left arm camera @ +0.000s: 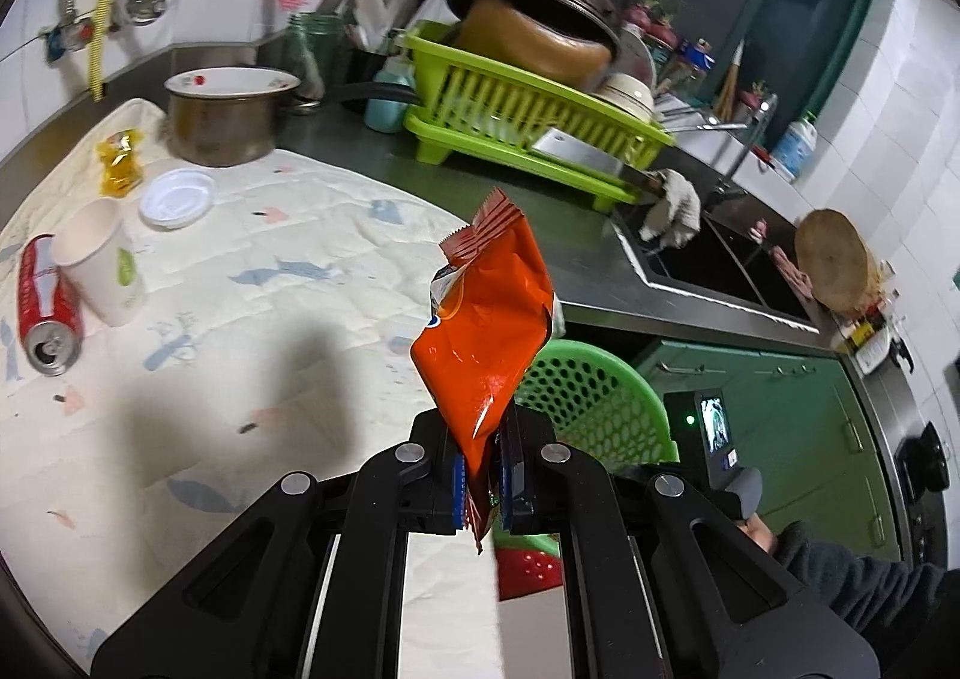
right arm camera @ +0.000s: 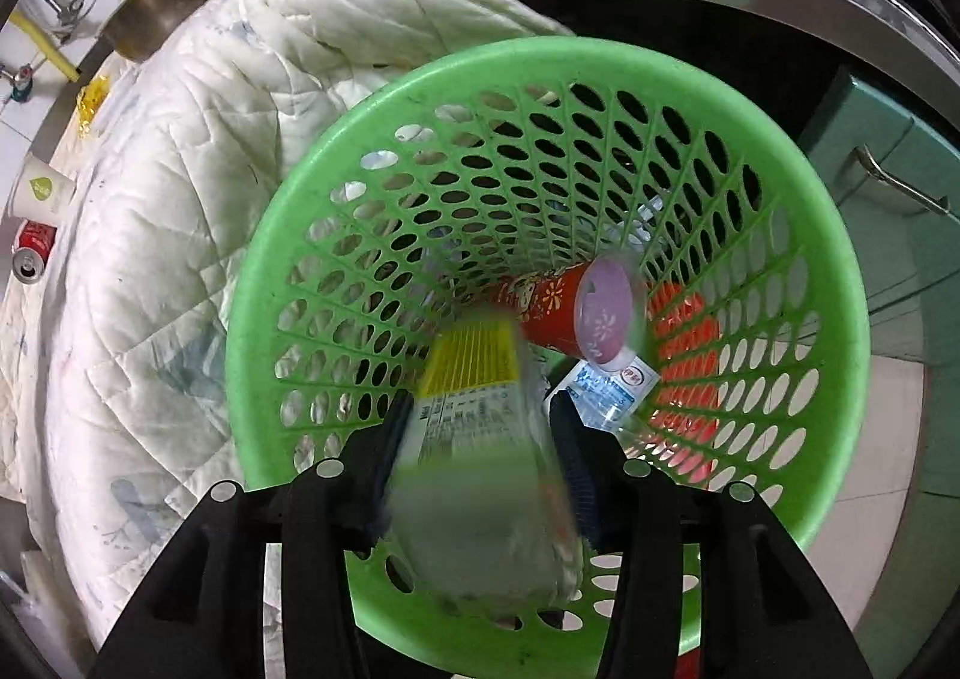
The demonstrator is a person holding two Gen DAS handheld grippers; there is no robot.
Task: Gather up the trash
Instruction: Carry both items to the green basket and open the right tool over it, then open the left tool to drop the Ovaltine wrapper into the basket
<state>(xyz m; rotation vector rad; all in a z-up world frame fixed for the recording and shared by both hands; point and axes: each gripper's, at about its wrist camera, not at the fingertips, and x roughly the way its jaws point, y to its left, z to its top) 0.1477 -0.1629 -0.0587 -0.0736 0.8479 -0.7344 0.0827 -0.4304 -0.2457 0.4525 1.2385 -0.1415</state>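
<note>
My left gripper (left arm camera: 480,478) is shut on an orange snack wrapper (left arm camera: 486,331) and holds it upright above the counter's edge, near the green mesh basket (left arm camera: 606,397). My right gripper (right arm camera: 480,439) is over the green basket (right arm camera: 840,271). A clear plastic bottle with a yellow label (right arm camera: 474,409), blurred, sits between its spread fingers; I cannot tell if they touch it. A red cup with a purple lid (right arm camera: 576,313) and a wrapper (right arm camera: 612,385) lie in the basket.
On the quilted cloth (left arm camera: 240,319) lie a red can (left arm camera: 45,313), a paper cup (left arm camera: 102,265), a white lid (left arm camera: 178,197) and a yellow wrapper (left arm camera: 122,162). A steel pot (left arm camera: 225,114), a green dish rack (left arm camera: 522,114) and the sink (left arm camera: 708,265) lie behind.
</note>
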